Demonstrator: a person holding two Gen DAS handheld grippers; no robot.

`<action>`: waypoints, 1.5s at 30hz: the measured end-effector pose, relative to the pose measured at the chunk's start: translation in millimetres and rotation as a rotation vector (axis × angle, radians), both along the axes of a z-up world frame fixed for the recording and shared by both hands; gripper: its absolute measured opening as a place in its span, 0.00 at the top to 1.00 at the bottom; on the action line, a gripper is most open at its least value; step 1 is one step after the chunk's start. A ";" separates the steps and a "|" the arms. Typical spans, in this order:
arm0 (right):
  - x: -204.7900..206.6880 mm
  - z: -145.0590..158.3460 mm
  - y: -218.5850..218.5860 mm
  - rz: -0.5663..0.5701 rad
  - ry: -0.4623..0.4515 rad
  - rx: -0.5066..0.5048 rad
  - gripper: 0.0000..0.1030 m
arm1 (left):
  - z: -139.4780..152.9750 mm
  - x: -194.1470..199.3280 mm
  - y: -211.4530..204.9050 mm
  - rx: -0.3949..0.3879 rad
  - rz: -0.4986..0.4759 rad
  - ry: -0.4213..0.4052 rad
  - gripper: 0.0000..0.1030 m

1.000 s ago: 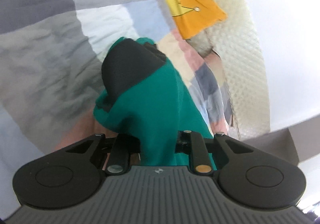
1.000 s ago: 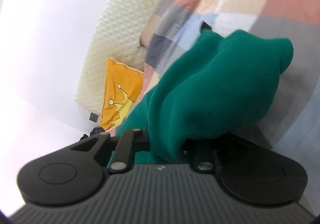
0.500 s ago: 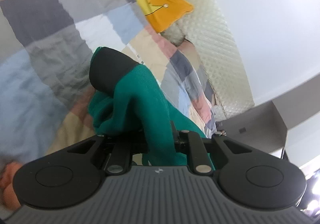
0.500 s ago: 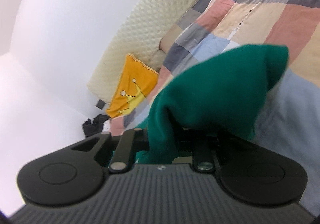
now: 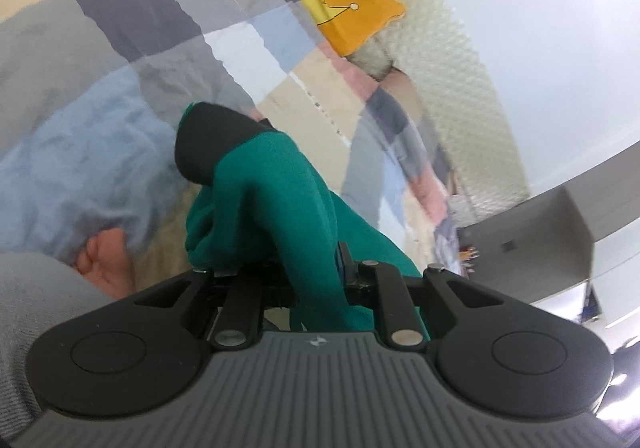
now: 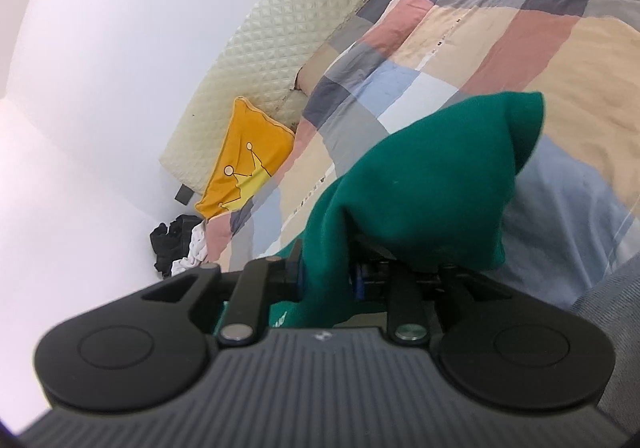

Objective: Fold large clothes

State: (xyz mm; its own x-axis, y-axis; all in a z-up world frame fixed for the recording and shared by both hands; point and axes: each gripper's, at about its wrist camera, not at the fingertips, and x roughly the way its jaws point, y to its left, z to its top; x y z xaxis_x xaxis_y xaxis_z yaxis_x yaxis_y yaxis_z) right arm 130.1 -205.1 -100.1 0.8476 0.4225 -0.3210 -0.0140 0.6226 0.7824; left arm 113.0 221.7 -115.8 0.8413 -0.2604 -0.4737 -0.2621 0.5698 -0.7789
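Both claws grip one green garment (image 5: 288,208) above the patchwork bed (image 6: 520,32). Left claw (image 5: 316,280) and right claw (image 6: 326,276) each pinch a fold; the right has just eased slightly.

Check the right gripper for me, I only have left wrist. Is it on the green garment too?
Observer: Yes. The right gripper is shut on the green garment, with a fold bunched over its fingers.
Operator: Anything lying off the bed on that side?
Observer: A pile of black and white clothes sits on the floor by the wall, just past the yellow cushion.
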 end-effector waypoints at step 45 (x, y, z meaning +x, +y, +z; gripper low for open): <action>246.1 -105.3 19.7 -0.023 0.211 -0.259 0.53 | -70.4 304.2 7.9 0.066 -0.104 0.197 0.64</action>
